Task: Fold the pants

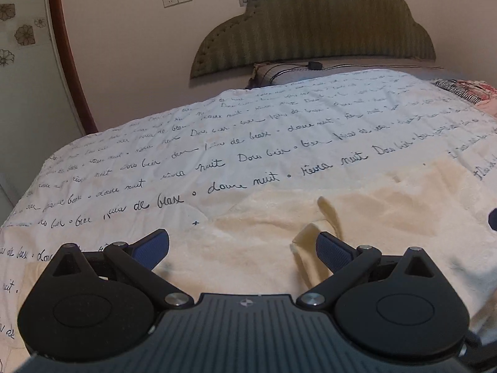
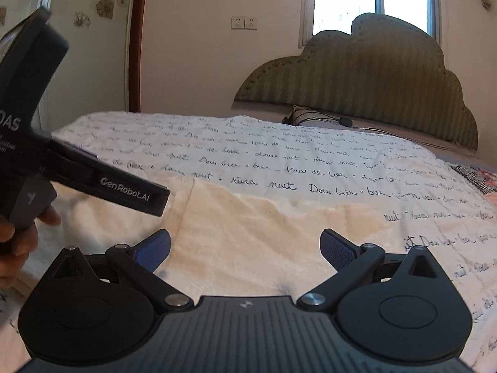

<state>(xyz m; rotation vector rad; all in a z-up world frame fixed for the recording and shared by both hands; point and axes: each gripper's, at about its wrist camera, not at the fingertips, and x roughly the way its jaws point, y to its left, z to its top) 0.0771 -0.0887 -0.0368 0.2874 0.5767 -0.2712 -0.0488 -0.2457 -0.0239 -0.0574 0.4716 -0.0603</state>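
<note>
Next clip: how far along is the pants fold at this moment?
Done: the cream pants lie spread on the script-printed bedspread; no finished fold is evident. In hand: nothing. The left hand-held gripper and right hand-held gripper are both open above the fabric, a drawstring beside the left one. Left: apparently every fold.

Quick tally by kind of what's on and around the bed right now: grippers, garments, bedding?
Grippers: 2, the left gripper and the right gripper, jaws open on both
Garments: 1, the cream pants
Bedding: 2, the script-print cover and the pillow
Headboards: 1, the green headboard
Total: 6
</note>
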